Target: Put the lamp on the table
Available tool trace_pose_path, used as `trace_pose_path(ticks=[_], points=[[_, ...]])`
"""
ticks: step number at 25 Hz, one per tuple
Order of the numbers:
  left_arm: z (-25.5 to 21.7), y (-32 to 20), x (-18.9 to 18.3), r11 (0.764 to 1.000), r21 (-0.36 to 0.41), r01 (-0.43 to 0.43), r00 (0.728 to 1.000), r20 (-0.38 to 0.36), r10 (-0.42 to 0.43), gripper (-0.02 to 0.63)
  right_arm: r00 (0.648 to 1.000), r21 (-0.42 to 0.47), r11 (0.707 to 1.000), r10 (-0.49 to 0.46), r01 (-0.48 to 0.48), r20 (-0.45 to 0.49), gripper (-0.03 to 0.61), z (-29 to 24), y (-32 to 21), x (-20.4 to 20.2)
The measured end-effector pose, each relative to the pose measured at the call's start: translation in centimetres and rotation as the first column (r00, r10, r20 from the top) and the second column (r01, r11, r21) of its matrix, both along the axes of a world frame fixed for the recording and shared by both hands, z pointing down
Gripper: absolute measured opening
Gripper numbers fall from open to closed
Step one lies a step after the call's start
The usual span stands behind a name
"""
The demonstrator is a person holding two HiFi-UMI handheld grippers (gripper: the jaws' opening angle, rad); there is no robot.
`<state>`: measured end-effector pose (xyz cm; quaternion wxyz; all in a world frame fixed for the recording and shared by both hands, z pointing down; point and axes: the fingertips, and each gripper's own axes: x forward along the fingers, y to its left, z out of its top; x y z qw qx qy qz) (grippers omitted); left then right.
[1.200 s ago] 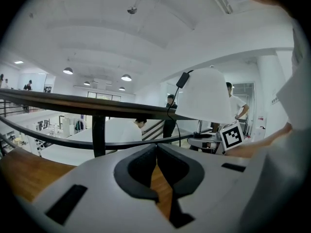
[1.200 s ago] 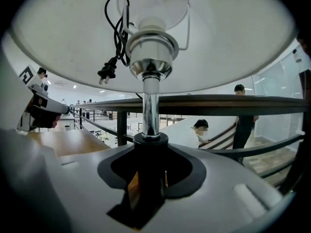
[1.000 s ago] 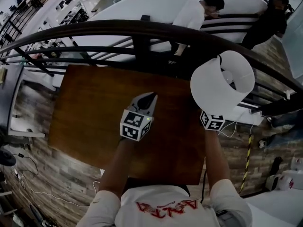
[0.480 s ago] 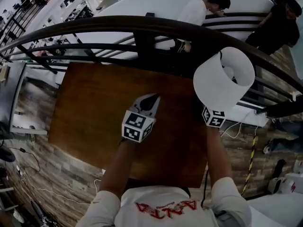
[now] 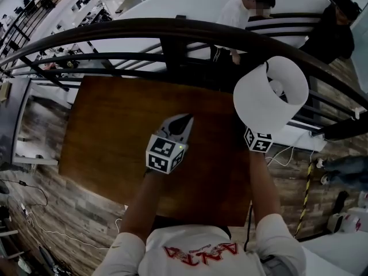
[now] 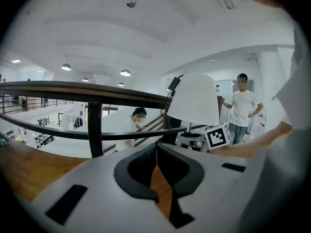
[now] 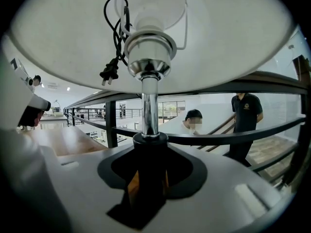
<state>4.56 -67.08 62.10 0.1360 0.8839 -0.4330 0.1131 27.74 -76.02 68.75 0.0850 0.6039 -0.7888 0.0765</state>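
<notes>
The white-shaded lamp with a chrome stem is held upright in the air at the far right edge of the brown wooden table, near the black railing. The right gripper has its jaws part-open, clamped on the lamp's black base. The left gripper hovers over the table with its jaws together and empty.

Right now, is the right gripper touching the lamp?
Touching. In the right gripper view, the right gripper has its jaws closed on the lamp, pads against both sides of its dark lower stem.
</notes>
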Motion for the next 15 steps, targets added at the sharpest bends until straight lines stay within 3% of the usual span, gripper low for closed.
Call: trace_pose_path(ticks=[3, 8, 15], points=[[-0.3, 0.3, -0.5, 1.000, -0.004, 0.000, 1.000, -0.005, 0.000, 0.014, 0.999, -0.013, 1.000, 0.006, -0.006, 0.034, 0.140, 0.2, 0.0, -0.2], [-1.3, 1.1, -0.6, 1.000, -0.013, -0.008, 1.000, -0.016, 0.007, 0.014, 0.998, -0.053, 0.999, 0.008, -0.005, 0.056, 0.235, 0.9, 1.5, 0.6], [-3.6, 3.3, -1.1, 0.999, -0.029, -0.023, 0.999, -0.025, 0.022, 0.014, 0.998, -0.128, 0.992, 0.031, -0.023, 0.056, 0.247, 0.9, 7.2, 1.7]])
